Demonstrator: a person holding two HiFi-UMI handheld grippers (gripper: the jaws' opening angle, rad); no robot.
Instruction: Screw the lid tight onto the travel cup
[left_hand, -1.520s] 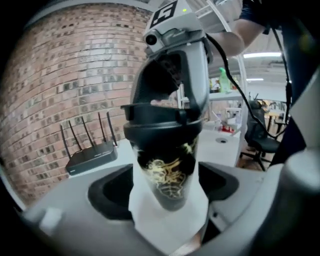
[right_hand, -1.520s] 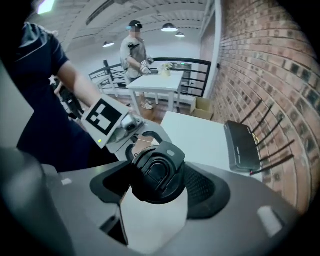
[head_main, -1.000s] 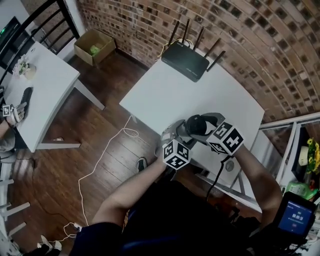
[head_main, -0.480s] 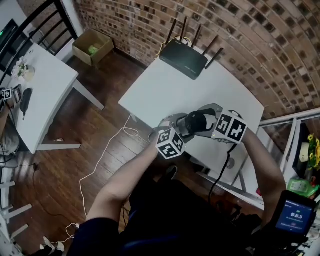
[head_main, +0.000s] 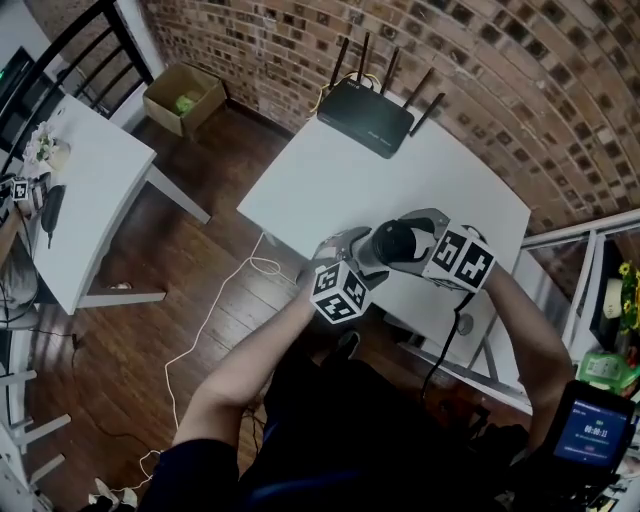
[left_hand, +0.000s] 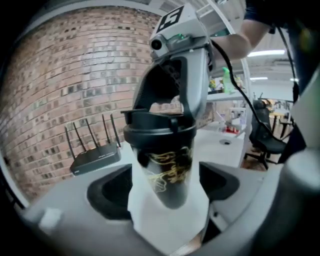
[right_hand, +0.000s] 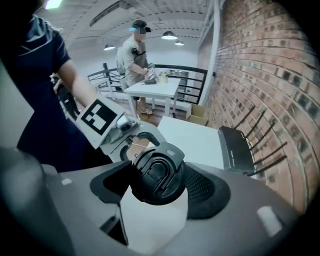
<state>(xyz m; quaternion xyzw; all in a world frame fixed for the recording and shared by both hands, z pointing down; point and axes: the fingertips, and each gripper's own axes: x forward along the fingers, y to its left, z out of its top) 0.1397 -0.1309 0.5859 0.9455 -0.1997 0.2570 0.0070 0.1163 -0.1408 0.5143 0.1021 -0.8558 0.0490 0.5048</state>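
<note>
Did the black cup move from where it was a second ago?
No. The travel cup is over the same spot near the front edge of the white table, just as far from the router as before.

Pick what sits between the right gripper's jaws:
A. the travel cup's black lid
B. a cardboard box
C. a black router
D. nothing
A: in the right gripper view, the right gripper has its pads against both sides of the black lid.
</note>
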